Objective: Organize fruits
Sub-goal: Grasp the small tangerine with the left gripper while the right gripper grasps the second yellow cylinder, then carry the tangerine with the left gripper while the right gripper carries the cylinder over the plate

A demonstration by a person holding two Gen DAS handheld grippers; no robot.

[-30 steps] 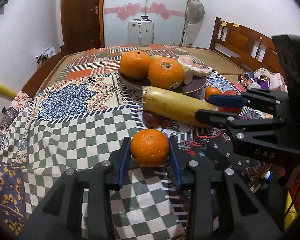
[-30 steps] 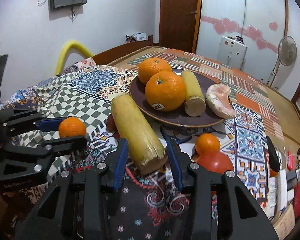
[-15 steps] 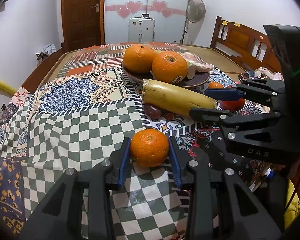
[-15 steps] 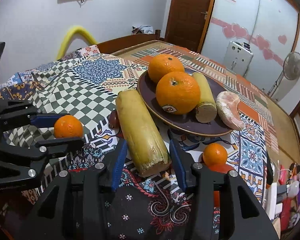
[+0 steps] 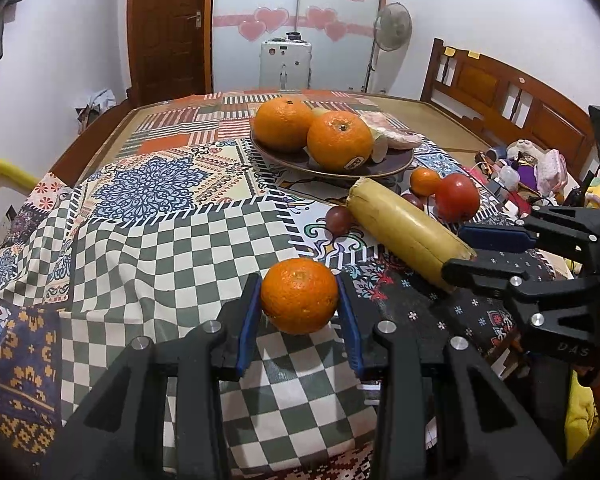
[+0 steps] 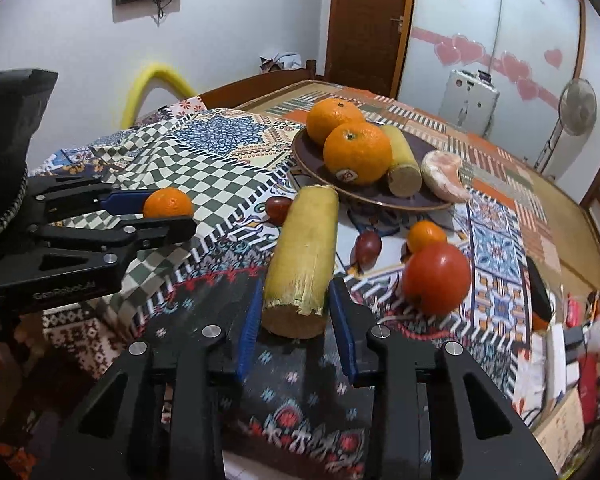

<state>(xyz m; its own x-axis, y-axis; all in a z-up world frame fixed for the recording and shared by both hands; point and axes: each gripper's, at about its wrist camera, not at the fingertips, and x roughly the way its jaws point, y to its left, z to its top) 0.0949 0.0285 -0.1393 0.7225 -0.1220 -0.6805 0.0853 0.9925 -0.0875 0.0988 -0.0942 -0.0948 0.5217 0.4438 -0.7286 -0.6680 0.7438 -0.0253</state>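
Left wrist view: my left gripper (image 5: 300, 300) clamps a small orange (image 5: 299, 295) that seems lifted above the checkered cloth (image 5: 172, 256). Right wrist view: my right gripper (image 6: 294, 316) pinches the yellow stalk (image 6: 304, 258), which points at the fruit plate (image 6: 364, 198).

A bed (image 5: 452, 110) spread with a patchwork cloth (image 5: 172, 216) carries a dark plate (image 6: 380, 200). Beside the plate on the cloth lie a small orange (image 6: 426, 235), a tomato (image 6: 436, 278) and dark red fruits (image 6: 367, 245).
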